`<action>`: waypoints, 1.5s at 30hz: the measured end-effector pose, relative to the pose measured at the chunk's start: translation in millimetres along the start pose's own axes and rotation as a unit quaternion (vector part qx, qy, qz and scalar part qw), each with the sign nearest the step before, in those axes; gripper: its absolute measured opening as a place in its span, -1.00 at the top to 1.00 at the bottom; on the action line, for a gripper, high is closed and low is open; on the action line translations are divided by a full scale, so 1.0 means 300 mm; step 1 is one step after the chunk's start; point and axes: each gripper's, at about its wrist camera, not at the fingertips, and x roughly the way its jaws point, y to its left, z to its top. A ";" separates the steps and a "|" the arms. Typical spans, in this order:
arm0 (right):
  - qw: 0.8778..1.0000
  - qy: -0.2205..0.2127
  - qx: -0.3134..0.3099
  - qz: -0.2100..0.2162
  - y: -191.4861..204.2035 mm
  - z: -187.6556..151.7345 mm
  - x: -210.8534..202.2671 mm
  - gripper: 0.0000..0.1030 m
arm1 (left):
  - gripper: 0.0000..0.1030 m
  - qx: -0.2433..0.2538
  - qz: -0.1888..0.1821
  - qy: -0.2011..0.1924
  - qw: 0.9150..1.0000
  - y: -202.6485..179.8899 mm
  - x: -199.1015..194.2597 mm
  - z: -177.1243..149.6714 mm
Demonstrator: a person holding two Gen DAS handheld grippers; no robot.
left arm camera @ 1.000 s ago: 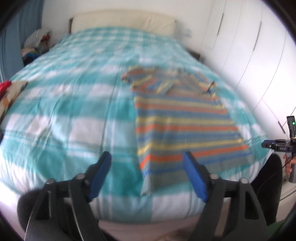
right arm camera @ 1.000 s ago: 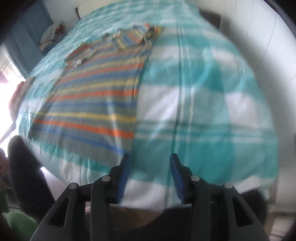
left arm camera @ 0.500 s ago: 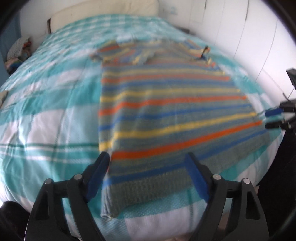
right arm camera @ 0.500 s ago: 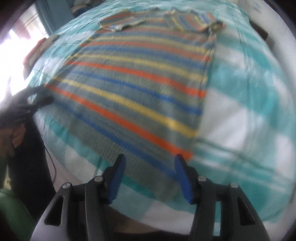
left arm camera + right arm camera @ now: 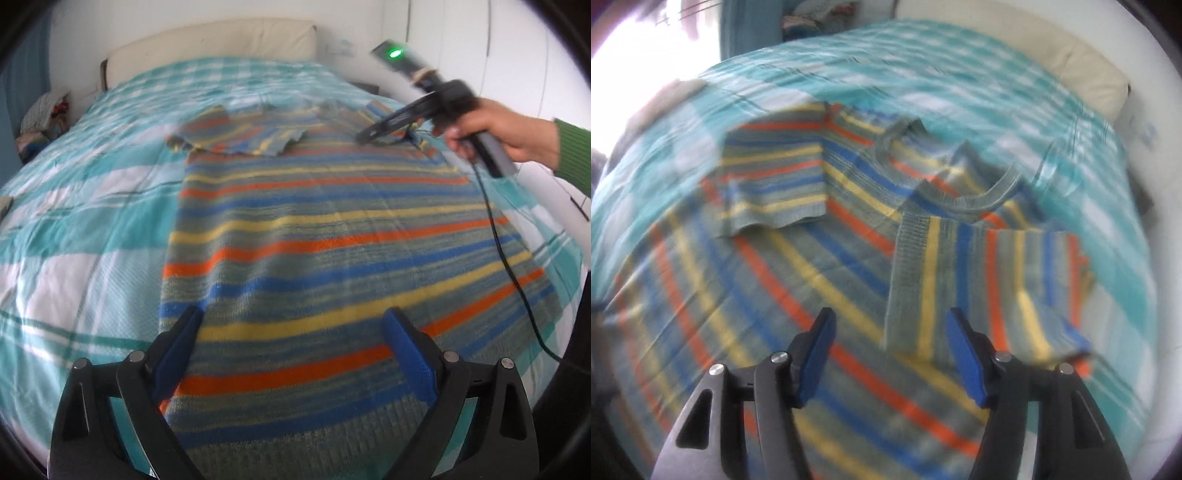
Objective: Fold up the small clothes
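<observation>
Since a second ago both claws have swung in from the bed's edge over the striped sweater. Left gripper: jaws wide, empty, hem just ahead. Right gripper: jaws wide, empty, folded-in sleeve just ahead. Sweater lies flat on the bedspread, long axis hem to collar, collar toward the headboard. Judgement: pinch hem corners evenly, lift low, carry toward collar.

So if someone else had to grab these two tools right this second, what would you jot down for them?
Left tool: open, empty, over the striped sweater's hem.
Right tool: open, empty, above the near folded sleeve by the collar.
Sweater lies flat on the checked bedspread.
Done: both sleeves folded in across the chest.
Left: fold the body up, probably hem toward collar.
</observation>
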 end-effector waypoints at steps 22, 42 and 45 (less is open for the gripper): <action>0.821 -0.154 0.549 0.034 -0.855 -0.860 -0.403 0.77 | -0.89 -0.043 -0.014 0.003 0.999 0.028 0.023 0.001; 0.818 -0.121 0.559 -0.061 -0.852 -0.930 -0.391 0.96 | -0.94 -0.035 0.000 0.006 0.999 0.011 0.046 -0.005; 0.816 -0.116 0.560 -0.087 -0.847 -0.964 -0.430 0.80 | -0.95 -0.034 0.002 0.007 0.999 0.010 0.047 -0.004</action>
